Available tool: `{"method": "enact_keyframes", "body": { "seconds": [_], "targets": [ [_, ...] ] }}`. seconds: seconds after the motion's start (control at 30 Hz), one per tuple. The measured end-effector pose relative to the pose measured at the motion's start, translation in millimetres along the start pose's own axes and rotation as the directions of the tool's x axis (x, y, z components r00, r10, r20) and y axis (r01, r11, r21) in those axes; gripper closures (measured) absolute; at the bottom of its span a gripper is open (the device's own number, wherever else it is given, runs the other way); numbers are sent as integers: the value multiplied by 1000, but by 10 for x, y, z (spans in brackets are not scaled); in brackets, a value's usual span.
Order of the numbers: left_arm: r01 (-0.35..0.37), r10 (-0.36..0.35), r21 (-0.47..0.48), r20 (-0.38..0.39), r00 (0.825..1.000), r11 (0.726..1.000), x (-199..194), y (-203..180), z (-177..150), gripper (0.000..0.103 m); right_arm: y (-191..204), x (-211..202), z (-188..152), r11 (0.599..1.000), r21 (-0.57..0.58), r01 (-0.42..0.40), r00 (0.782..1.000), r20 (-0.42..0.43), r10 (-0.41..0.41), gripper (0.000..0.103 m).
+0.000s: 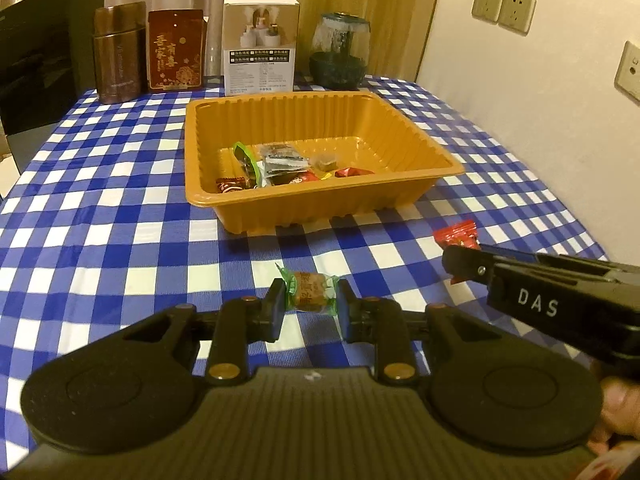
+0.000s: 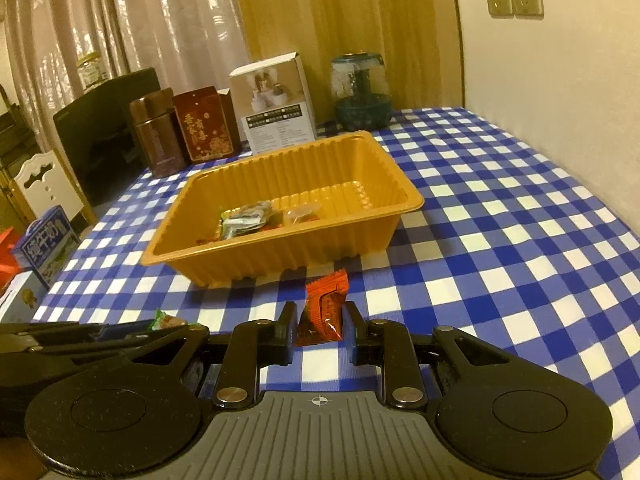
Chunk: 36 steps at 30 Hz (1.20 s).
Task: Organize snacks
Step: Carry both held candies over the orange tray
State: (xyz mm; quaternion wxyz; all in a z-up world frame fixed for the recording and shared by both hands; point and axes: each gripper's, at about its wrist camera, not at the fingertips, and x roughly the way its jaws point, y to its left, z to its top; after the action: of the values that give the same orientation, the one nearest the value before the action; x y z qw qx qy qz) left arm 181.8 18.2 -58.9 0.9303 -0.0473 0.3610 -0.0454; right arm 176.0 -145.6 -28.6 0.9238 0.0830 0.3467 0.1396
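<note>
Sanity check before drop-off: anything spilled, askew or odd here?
Nothing stands out. The left gripper is shut on a green-wrapped candy, the right gripper on a red snack packet. The orange tray sits flat on the checkered tablecloth, earlier snacks inside, none spilled.

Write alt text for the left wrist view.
The left gripper holds a green-wrapped brown snack above a blue checked tablecloth. Beyond it, an orange tray holds several wrapped snacks; at right, the right gripper grips a red packet.
</note>
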Motion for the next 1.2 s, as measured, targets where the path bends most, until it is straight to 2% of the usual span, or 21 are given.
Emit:
{"method": "enact_keyframes", "body": {
  "seconds": [0.33, 0.7, 0.93, 1.2],
  "targets": [
    [8, -8, -11, 18, 1000, 1000, -269, -43, -32, 79, 64, -212, -23, 1000, -22, -11, 1000, 8, 11, 79],
    [14, -13, -4, 46, 999, 1000, -393, -39, 99, 79, 83, -313, 39, 999, -27, -21, 1000, 22, 21, 79],
    [31, -31, 3, 77, 997, 1000, -383, 14, 319, 79, 130, -300, 176, 998, -44, -35, 998, 47, 37, 79],
    [42, -43, 16, 110, 993, 999, -216, 97, 653, 79, 136, -112, 519, 998, -49, -38, 995, 88, 43, 79]
  ]
}}
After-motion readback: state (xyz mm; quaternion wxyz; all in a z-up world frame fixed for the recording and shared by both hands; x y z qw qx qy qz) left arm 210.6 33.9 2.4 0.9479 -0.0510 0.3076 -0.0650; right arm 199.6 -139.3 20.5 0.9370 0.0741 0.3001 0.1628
